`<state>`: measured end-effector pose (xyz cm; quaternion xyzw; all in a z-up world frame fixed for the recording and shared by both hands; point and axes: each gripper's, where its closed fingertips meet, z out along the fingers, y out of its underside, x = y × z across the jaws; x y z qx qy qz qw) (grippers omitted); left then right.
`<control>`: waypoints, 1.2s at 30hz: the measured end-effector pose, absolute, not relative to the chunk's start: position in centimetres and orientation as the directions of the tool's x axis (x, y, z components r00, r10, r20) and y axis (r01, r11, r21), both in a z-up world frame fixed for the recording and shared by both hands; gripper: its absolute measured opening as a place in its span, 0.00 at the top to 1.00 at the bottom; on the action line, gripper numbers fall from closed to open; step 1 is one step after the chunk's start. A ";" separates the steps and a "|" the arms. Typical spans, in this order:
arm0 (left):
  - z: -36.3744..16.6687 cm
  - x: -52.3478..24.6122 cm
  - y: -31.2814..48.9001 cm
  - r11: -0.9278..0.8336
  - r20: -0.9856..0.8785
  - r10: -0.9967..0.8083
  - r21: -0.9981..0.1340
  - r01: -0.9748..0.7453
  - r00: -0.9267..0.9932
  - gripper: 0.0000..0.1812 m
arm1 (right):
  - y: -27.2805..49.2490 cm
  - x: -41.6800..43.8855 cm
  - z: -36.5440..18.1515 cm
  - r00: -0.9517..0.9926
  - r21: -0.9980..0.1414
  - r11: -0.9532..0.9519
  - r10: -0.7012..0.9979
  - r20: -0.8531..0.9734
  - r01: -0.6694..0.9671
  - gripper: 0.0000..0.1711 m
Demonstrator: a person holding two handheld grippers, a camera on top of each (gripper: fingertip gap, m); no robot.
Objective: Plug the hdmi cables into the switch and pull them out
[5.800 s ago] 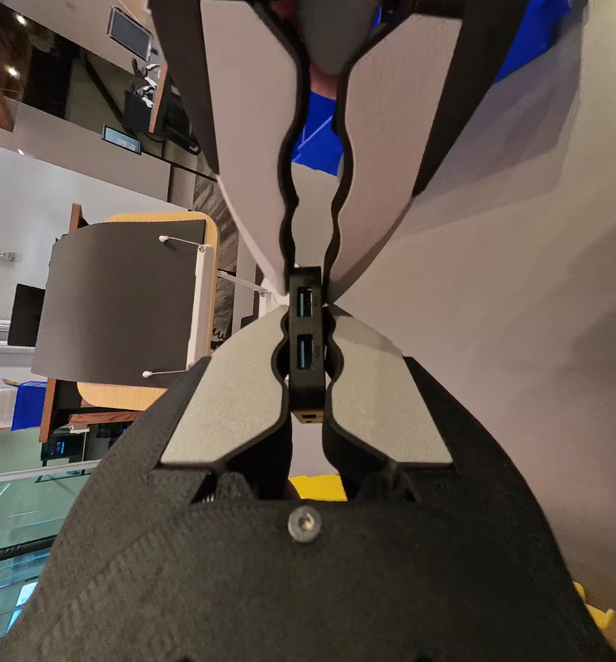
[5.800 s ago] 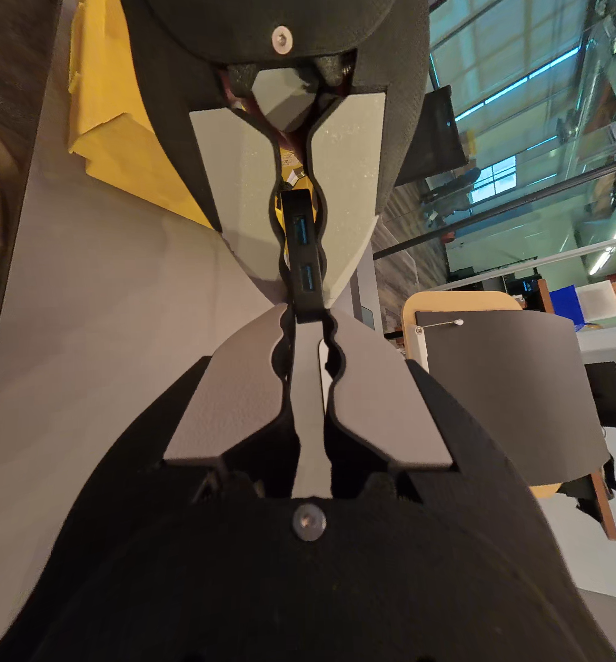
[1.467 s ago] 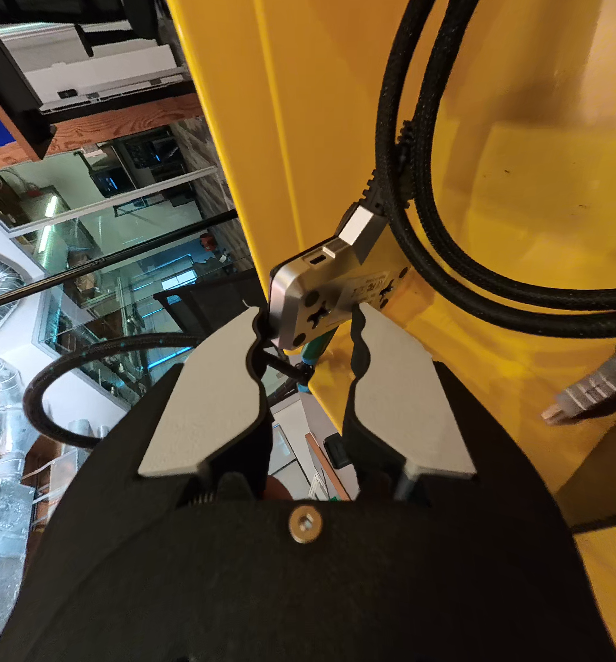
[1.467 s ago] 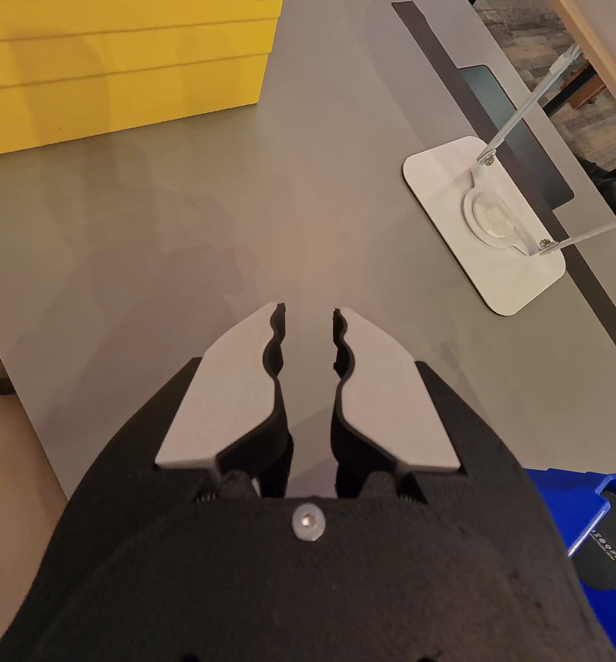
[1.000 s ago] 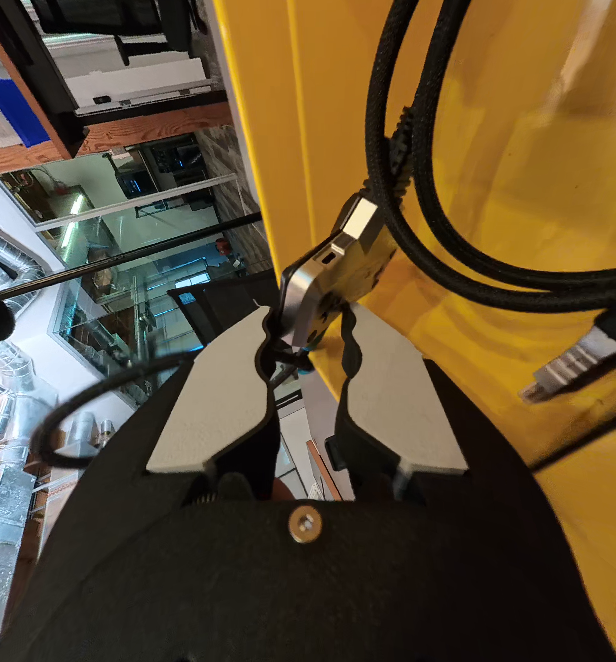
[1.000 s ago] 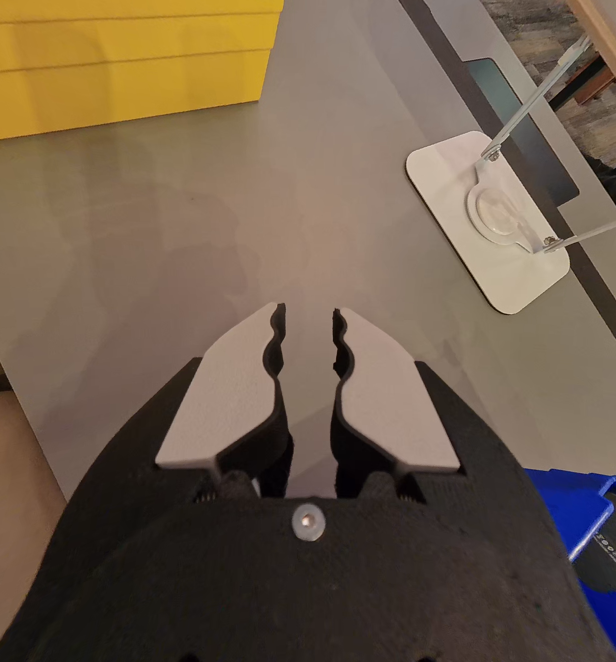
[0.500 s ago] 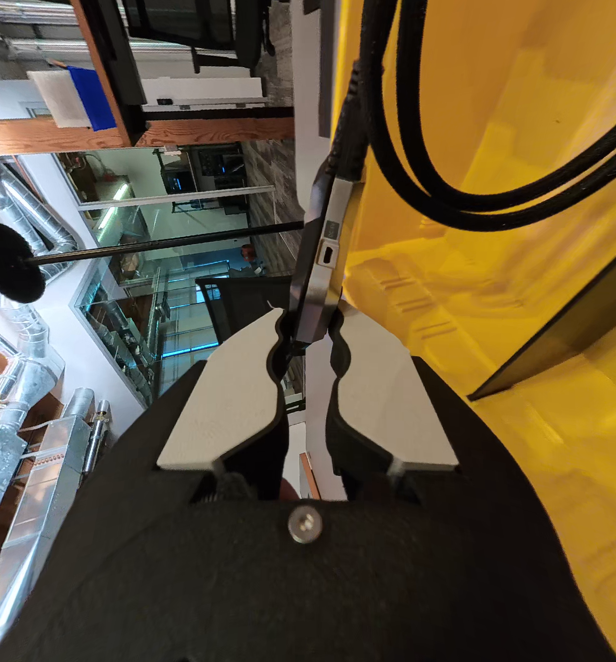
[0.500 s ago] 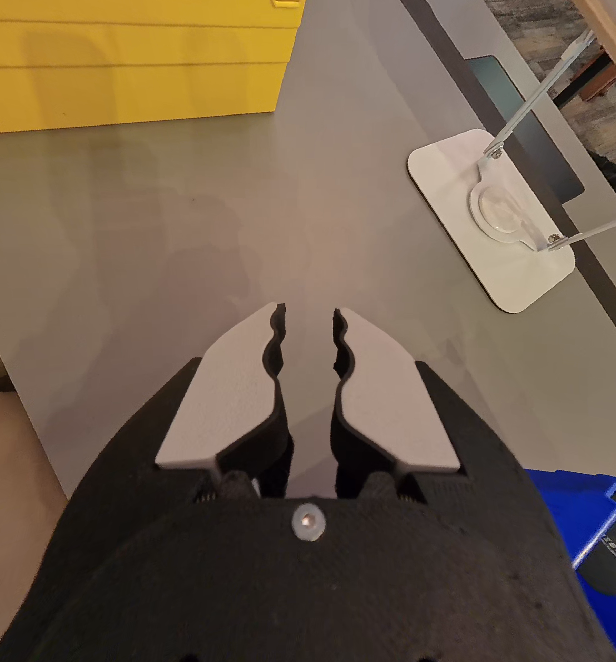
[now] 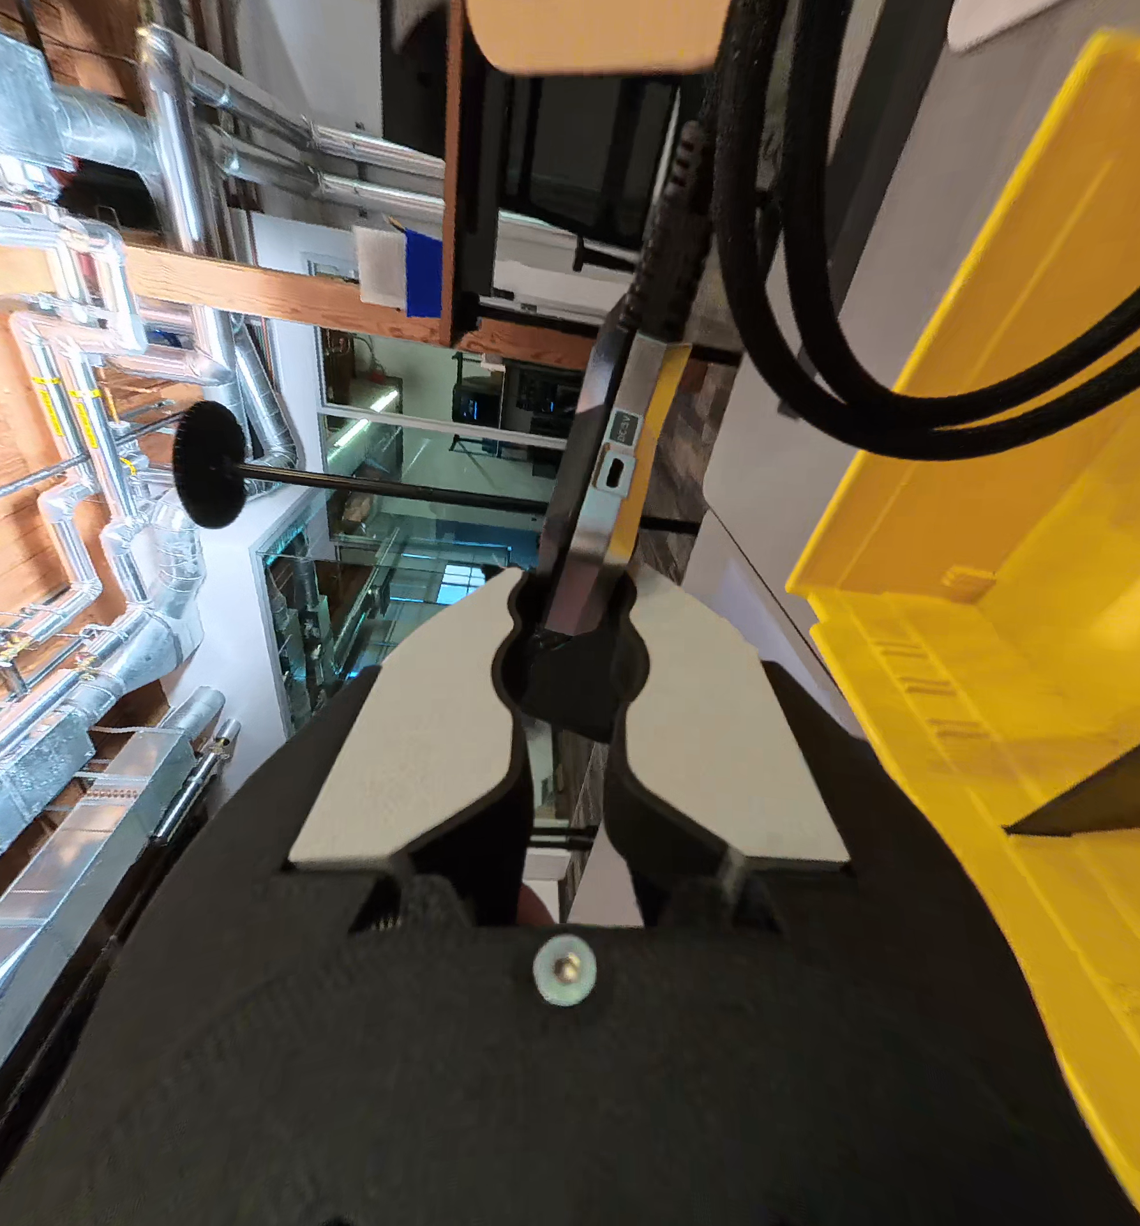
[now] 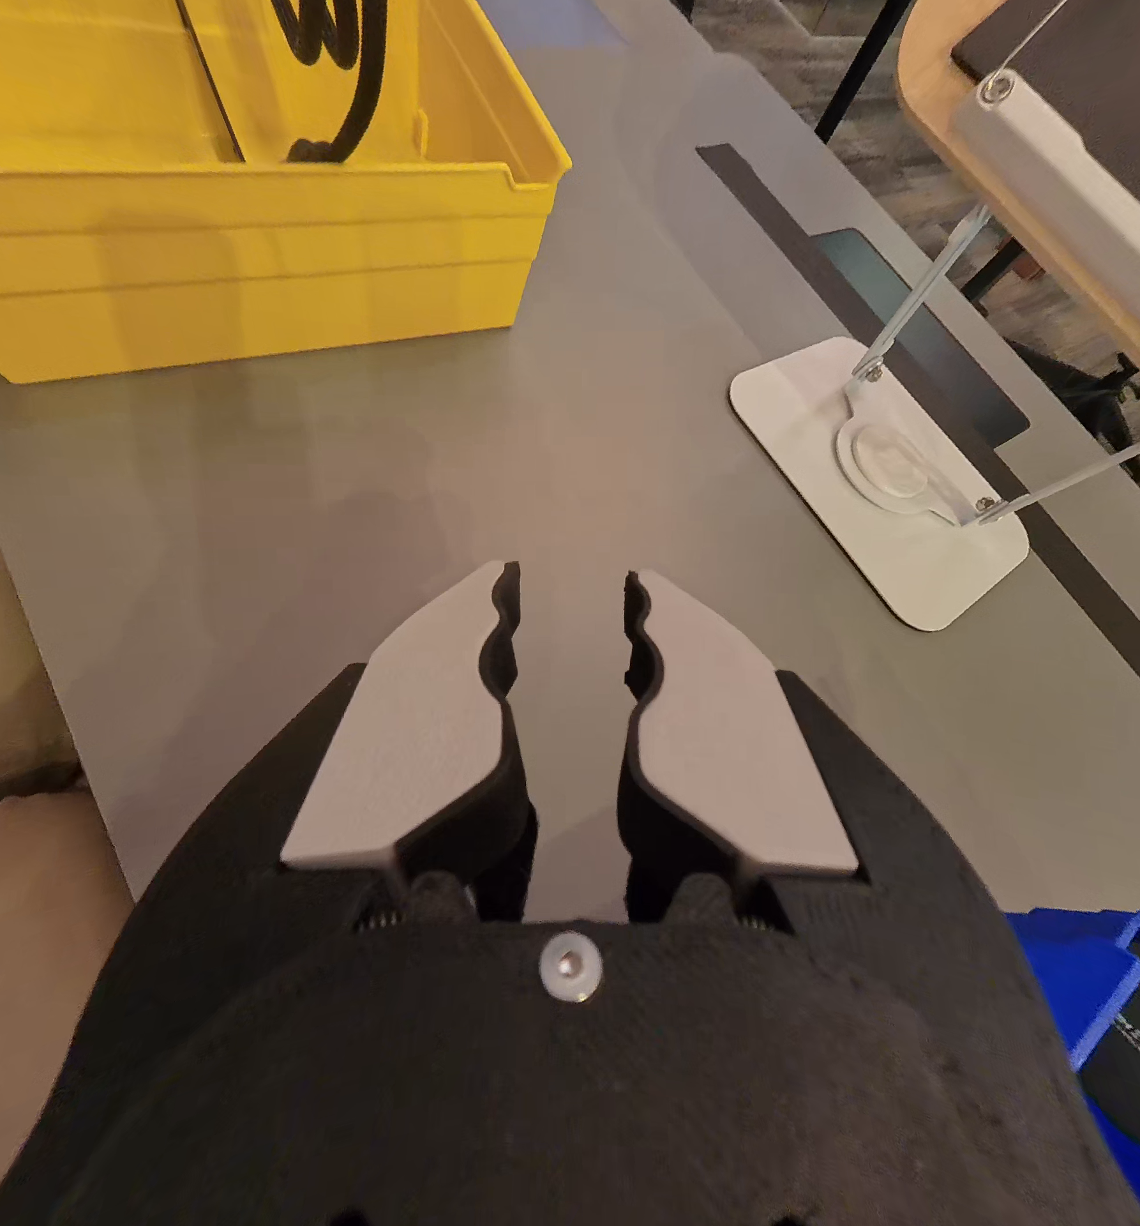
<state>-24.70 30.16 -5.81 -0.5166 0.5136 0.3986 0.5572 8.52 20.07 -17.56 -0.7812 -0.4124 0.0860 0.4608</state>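
My left gripper (image 9: 570, 587) is shut on the silver HDMI switch (image 9: 604, 477) and holds it in the air, edge-on, beside the yellow bin (image 9: 992, 531). A black braided HDMI cable (image 9: 677, 219) is plugged into the switch's far end and loops down toward the bin (image 9: 819, 385). My right gripper (image 10: 570, 584) is open and empty above the grey table (image 10: 355, 477). In the right wrist view the yellow bin (image 10: 255, 239) stands at the far left with black cable (image 10: 355, 86) inside it.
A white stand base (image 10: 879, 484) with thin metal rods sits on the table to the right. A blue object (image 10: 1098, 995) lies at the near right edge. The table's front edge runs along the left. A black divider (image 9: 1098, 789) splits the bin.
My left gripper has lifted the switch out of the yellow bin and turned it edge-on, with the cable trailing. The right wrist view has shifted so the bin's open top now shows.
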 end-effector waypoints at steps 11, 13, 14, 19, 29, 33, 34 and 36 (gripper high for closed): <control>-1.9 -15.4 26.8 0.398 -0.913 -0.162 -0.407 -0.822 0.374 0.88 | 19.4 7.4 -14.3 0.644 -0.901 -0.161 0.749 0.155 0.404 0.81; -1.7 -13.2 26.2 0.443 -0.891 -0.202 -0.453 -0.774 0.406 0.88 | 19.3 7.3 -13.6 0.642 -0.920 -0.155 0.757 0.124 0.359 0.81; -1.7 -12.0 25.8 0.465 -0.873 -0.240 -0.487 -0.740 0.424 0.88 | 19.3 7.3 -13.3 0.641 -0.929 -0.151 0.760 0.109 0.337 0.80; -1.9 -6.2 23.1 0.524 -0.690 -0.548 -0.724 -0.449 0.473 0.88 | 18.9 7.4 -11.4 0.626 -0.963 -0.101 0.775 0.081 0.250 0.78; -2.1 0.4 16.8 0.276 -0.273 -0.941 -0.961 -0.012 0.201 0.88 | 16.9 6.0 -7.4 0.577 -0.959 0.145 0.773 0.264 0.245 0.75; -3.2 2.2 15.2 0.162 -0.157 -0.983 -0.986 0.042 0.095 0.88 | 16.1 5.0 -6.9 0.553 -0.943 0.192 0.771 0.315 0.270 0.76; -3.5 2.7 14.8 0.133 -0.129 -0.989 -0.990 0.050 0.073 0.88 | 16.0 4.8 -7.0 0.549 -0.942 0.195 0.772 0.319 0.273 0.76; -4.1 3.5 14.1 0.096 -0.094 -0.995 -0.994 0.051 0.029 0.88 | 15.9 4.5 -7.1 0.541 -0.939 0.200 0.776 0.325 0.279 0.79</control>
